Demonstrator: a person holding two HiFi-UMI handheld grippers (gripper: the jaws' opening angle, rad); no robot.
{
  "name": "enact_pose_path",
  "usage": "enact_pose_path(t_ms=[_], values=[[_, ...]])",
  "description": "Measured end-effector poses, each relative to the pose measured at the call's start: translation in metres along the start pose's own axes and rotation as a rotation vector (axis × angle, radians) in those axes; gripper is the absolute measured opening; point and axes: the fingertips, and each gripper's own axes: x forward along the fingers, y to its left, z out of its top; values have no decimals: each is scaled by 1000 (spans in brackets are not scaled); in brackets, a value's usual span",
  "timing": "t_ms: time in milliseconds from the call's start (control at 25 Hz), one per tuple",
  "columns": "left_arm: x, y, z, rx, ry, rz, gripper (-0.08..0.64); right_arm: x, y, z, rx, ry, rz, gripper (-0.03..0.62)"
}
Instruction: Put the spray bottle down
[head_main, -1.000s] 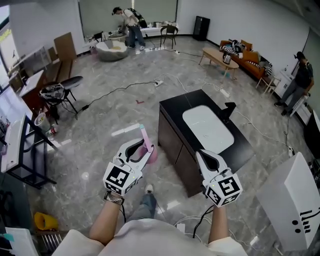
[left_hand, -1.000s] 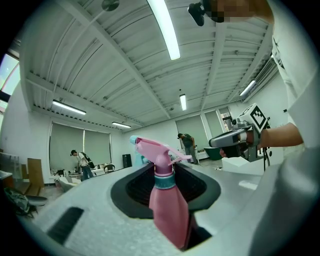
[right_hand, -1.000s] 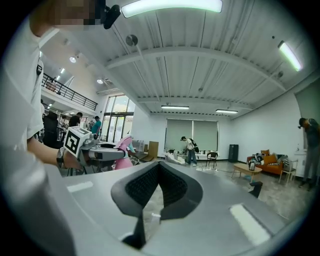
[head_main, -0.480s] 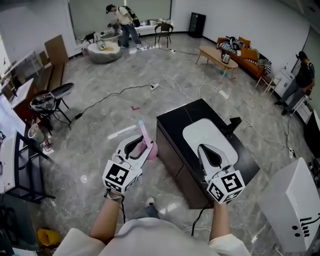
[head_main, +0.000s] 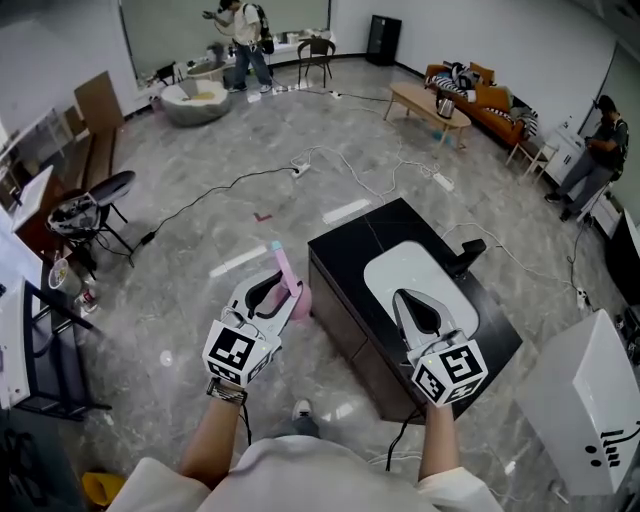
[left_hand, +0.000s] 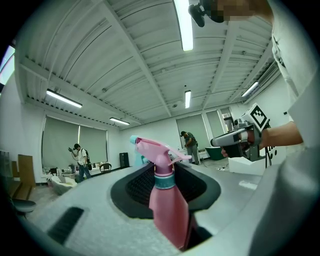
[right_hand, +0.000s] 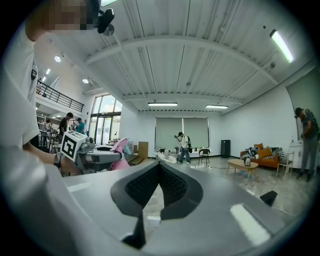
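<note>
The pink spray bottle (head_main: 292, 283) with a teal nozzle stands upright between the jaws of my left gripper (head_main: 277, 292), which is shut on its body over the floor just left of the black table (head_main: 349, 243). In the left gripper view the bottle (left_hand: 168, 206) fills the gap of the left gripper (left_hand: 159, 172), trigger head above the pads. My right gripper (head_main: 416, 309) hovers over the white pad (head_main: 402, 267) on the table. Its tips meet in the right gripper view (right_hand: 159, 167), with nothing between them. That view also shows the bottle (right_hand: 119, 147) off to the left.
A small black object (head_main: 463, 249) sits at the table's far right edge. Cables (head_main: 330, 160) snake across the grey floor. A white panel (head_main: 585, 400) stands at right, a black rack (head_main: 40, 330) at left. People, a sofa (head_main: 480, 98) and a coffee table (head_main: 430, 103) are far off.
Both grippers have travelled forward to the black table. The right one now hangs over its white pad; the left still carries the bottle beside the table's left side.
</note>
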Motion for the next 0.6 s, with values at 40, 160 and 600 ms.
enact_pose_path(t_ms=[40, 160, 600], values=[[3, 4, -2, -1, 0, -3, 133, 4, 0, -1, -4, 3, -1, 6], [11, 18, -6, -5, -2, -10, 133, 18, -1, -3, -12, 13, -10, 5], [61, 77, -32, -10, -4, -57, 134, 71, -25, -11, -7, 24, -65, 5]])
